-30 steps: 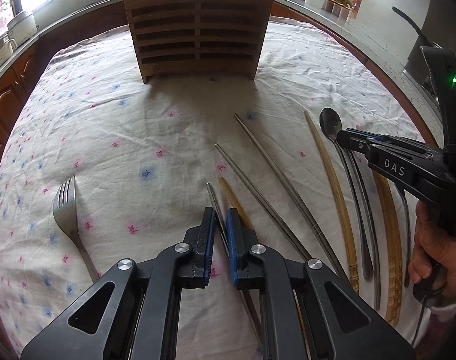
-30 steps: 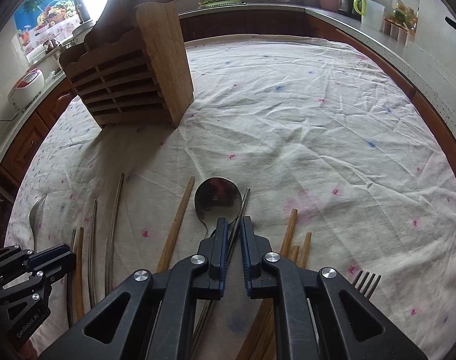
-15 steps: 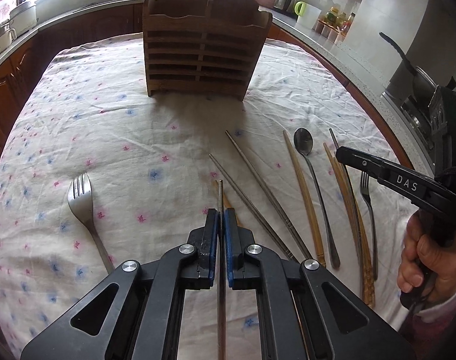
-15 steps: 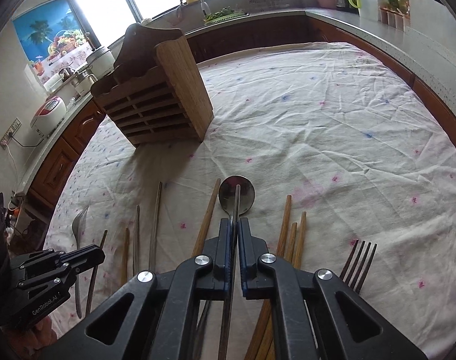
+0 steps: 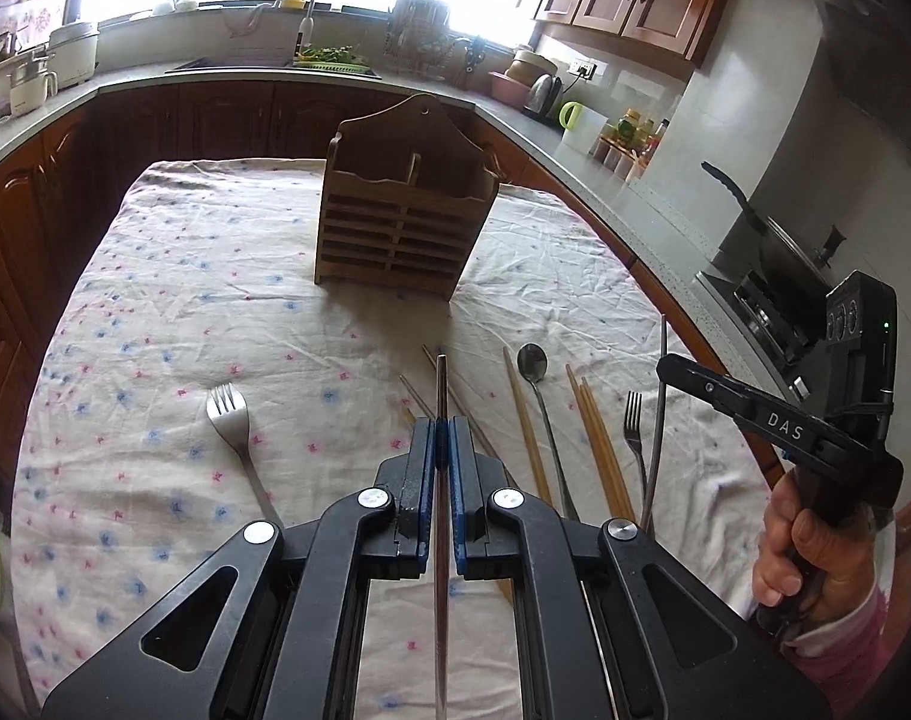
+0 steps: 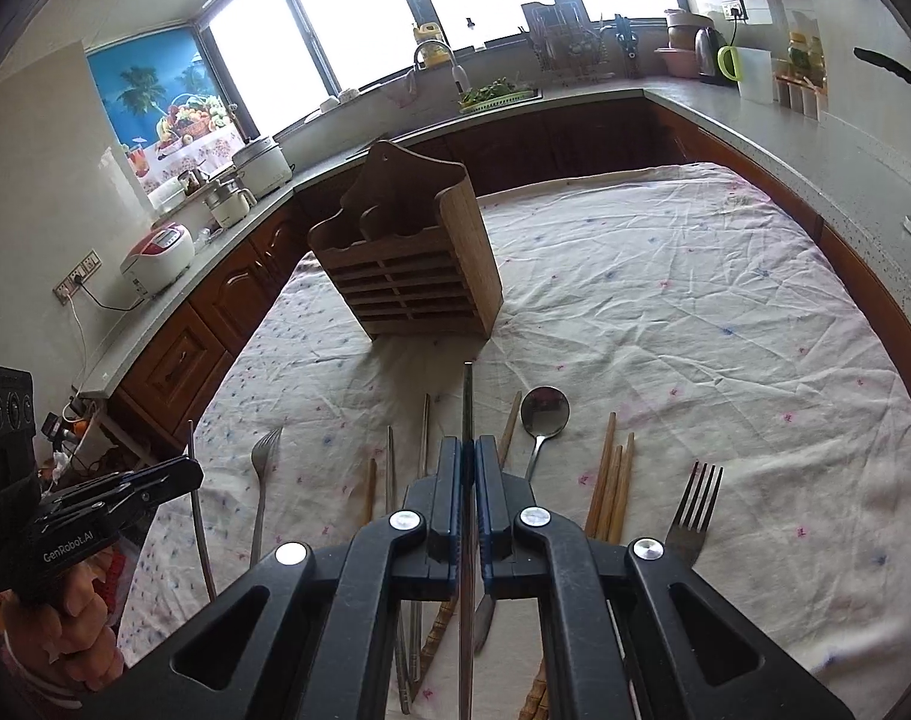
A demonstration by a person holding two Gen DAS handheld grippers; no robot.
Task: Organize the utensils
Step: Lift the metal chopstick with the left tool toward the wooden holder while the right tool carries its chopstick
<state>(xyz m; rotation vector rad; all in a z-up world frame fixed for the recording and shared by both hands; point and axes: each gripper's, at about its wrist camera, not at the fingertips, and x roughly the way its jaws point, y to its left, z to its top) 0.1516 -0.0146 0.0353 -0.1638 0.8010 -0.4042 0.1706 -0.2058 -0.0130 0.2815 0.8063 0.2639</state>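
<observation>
I'm gripping slim steel chopstick (image 5: 441, 384) in left gripper (image 5: 442, 441), another metal chopstick (image 6: 467, 402) in right gripper (image 6: 468, 456); slatted wooden holder (image 5: 398, 228) standing ahead on wrinkled floral cloth (image 5: 173, 276).

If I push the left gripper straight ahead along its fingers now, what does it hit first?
Probably the tablecloth short of the wooden utensil holder. The left gripper, shut on a metal chopstick, points downward toward the holder's base, so the chopstick's tip would likely touch first. Depth is unclear.

Utensils (image 5: 542, 420) before wooden holder (image 5: 401, 228)
</observation>
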